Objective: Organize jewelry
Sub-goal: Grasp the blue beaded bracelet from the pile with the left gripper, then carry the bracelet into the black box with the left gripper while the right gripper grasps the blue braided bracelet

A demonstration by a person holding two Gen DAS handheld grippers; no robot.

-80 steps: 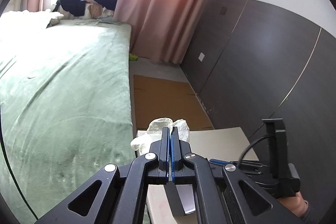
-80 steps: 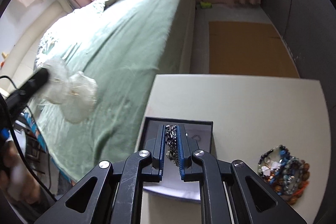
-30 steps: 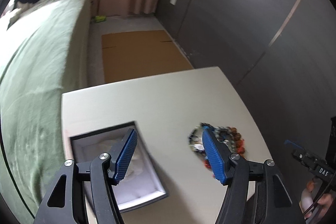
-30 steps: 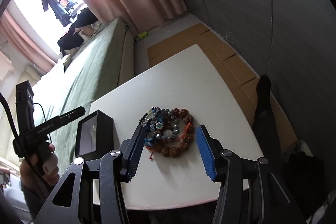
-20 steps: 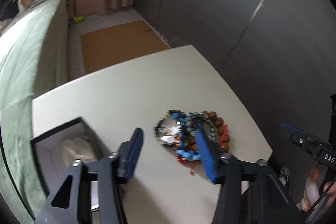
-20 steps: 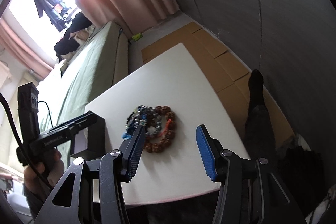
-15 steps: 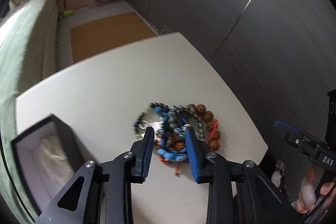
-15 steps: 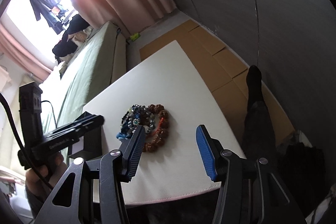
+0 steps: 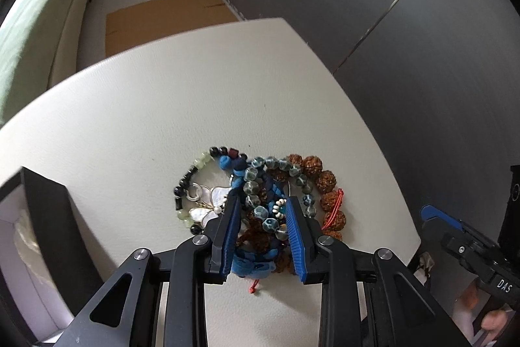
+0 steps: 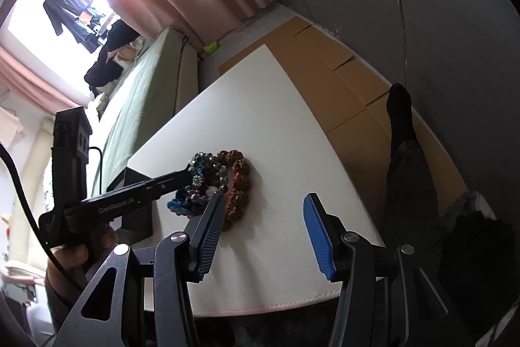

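So the pile of bracelets (image 9: 260, 200) sits on the white table (image 9: 162, 106), toward its near right corner as the left wrist view has it, well clear of the far edge. The black jewelry box (image 9: 45, 223) stands open at the near left edge, apart from the pile.

The left gripper (image 9: 261, 231) is the one that counts here. It points steeply down right over the heap, its blue pads part-closed with several strands between them: grey-blue faceted beads, brown seed beads and a blue cord. The pads look to be touching the beads on both sides, so it reads as pinching a bunch instead of one bracelet, though how firm that is can't be told.

The right gripper (image 10: 263, 228) is spread with nothing between its pads, and the pile lies off its left pad, so it's the farther one.

The heap has no real pointing direction; it's loops overlapping, stretched slightly left to right across the table. The box lies to the left of the pinch.
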